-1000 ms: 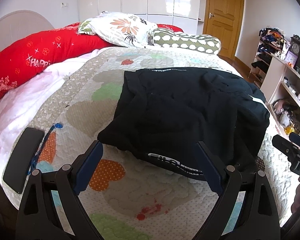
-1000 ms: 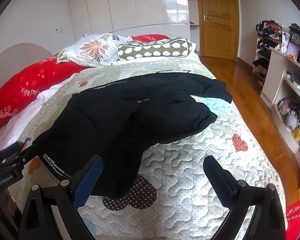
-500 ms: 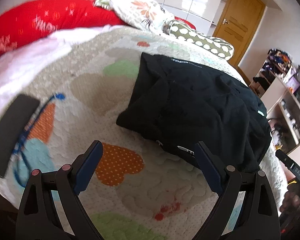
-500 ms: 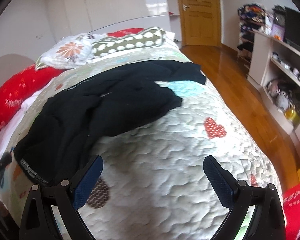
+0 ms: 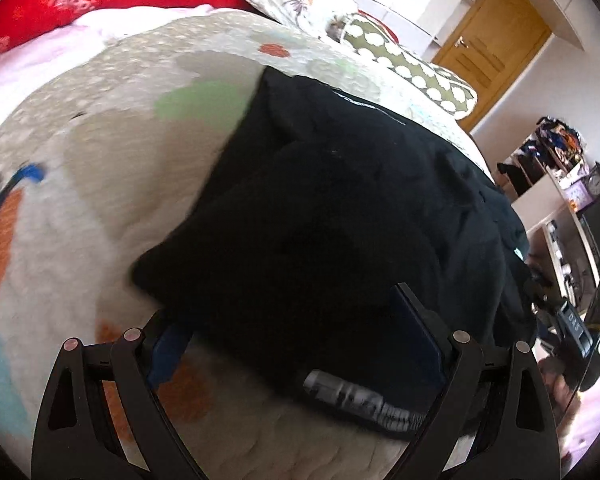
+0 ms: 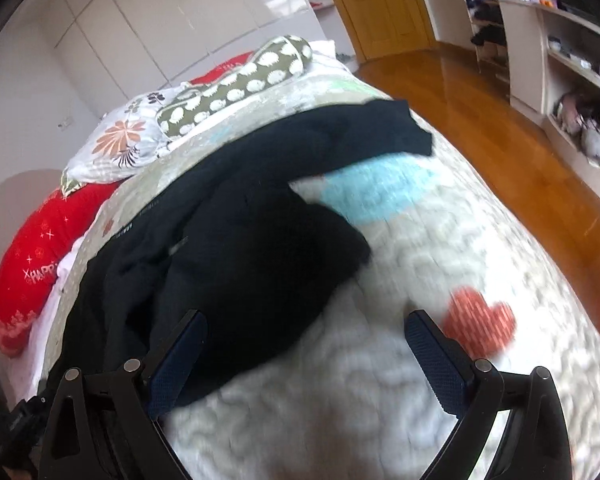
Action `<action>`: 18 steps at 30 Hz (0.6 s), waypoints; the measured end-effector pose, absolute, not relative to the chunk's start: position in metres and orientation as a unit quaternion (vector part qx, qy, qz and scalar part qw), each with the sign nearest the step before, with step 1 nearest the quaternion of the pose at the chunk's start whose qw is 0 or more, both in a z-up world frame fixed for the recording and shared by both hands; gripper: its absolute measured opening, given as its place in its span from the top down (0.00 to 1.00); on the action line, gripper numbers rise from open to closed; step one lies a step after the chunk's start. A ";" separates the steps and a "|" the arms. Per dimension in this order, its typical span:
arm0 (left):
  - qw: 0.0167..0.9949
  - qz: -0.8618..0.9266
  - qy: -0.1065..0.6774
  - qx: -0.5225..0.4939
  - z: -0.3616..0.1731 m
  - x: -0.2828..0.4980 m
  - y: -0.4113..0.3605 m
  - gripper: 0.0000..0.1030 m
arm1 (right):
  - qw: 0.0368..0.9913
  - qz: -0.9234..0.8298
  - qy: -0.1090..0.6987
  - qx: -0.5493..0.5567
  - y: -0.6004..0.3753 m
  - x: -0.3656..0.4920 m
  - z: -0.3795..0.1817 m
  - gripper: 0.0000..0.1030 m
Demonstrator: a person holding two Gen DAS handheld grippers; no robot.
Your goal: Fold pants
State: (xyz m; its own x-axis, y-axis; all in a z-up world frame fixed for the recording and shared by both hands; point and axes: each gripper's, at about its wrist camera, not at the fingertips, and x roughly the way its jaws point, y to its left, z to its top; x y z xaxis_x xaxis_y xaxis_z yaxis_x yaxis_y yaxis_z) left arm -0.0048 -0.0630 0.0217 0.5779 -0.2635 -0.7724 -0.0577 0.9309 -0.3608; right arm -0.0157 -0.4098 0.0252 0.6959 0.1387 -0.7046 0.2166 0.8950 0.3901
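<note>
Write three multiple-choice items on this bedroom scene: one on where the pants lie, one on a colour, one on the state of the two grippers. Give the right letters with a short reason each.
1. Where do the black pants lie?
A. on the wooden floor
B. on the quilt of the bed
C. on the shelf by the wall

2. What colour is the long pillow with white lettering?
A. red
B. blue
C. yellow

3. How do the left gripper and right gripper stand?
A. both shut on cloth
B. one open, one shut
C. both open

Answers:
1 B, the pants spread across the patterned quilt.
2 A, its cover is bright red.
3 C, in each wrist view the fingers stand wide apart, gripping nothing.
</note>
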 end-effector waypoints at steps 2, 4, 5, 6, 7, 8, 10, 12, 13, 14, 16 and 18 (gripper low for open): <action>0.874 -0.068 0.449 -0.173 0.022 0.002 -0.067 0.10 | 0.896 -0.026 0.380 0.228 -0.410 -0.008 0.024 0.34; 0.874 -0.071 0.440 -0.192 0.022 0.006 -0.065 0.41 | 0.898 -0.034 0.373 0.229 -0.412 -0.002 0.024 0.75; 0.875 -0.063 0.438 -0.196 0.022 0.006 -0.063 0.58 | 0.896 -0.024 0.371 0.244 -0.416 -0.002 0.023 0.79; 0.875 -0.047 0.441 -0.194 0.023 0.007 -0.059 0.86 | 0.893 -0.018 0.367 0.259 -0.419 -0.004 0.023 0.81; 0.873 -0.048 0.441 -0.202 0.023 0.007 -0.054 0.88 | 0.894 -0.018 0.364 0.261 -0.421 -0.008 0.025 0.84; 0.869 -0.059 0.439 -0.220 0.024 0.005 -0.047 0.89 | 0.896 -0.019 0.361 0.259 -0.421 -0.013 0.028 0.87; 0.871 -0.060 0.433 -0.227 0.029 -0.002 -0.038 0.92 | 0.905 -0.025 0.345 0.249 -0.420 -0.033 0.042 0.88; 0.879 -0.057 0.418 -0.223 0.040 -0.014 -0.029 0.93 | 0.912 -0.027 0.328 0.244 -0.422 -0.058 0.058 0.88; 0.882 -0.056 0.412 -0.223 0.045 -0.020 -0.025 0.93 | 0.914 -0.028 0.322 0.243 -0.423 -0.068 0.064 0.88; 0.883 -0.058 0.407 -0.225 0.050 -0.026 -0.020 0.93 | 0.917 -0.030 0.317 0.240 -0.425 -0.080 0.070 0.88; 0.887 -0.063 0.396 -0.227 0.060 -0.040 -0.011 0.93 | 0.923 -0.044 0.302 0.233 -0.429 -0.108 0.084 0.88; 0.895 -0.065 0.386 -0.214 0.067 -0.059 -0.003 0.93 | 0.924 -0.059 0.296 0.233 -0.437 -0.136 0.091 0.88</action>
State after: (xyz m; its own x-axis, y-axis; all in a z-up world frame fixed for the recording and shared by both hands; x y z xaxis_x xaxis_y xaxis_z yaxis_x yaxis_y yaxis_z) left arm -0.0590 -0.0029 0.0670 0.6930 -0.2812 -0.6638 -0.0503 0.8997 -0.4336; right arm -0.1355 -0.4366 0.0908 0.8175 0.0299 -0.5752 0.2465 0.8845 0.3962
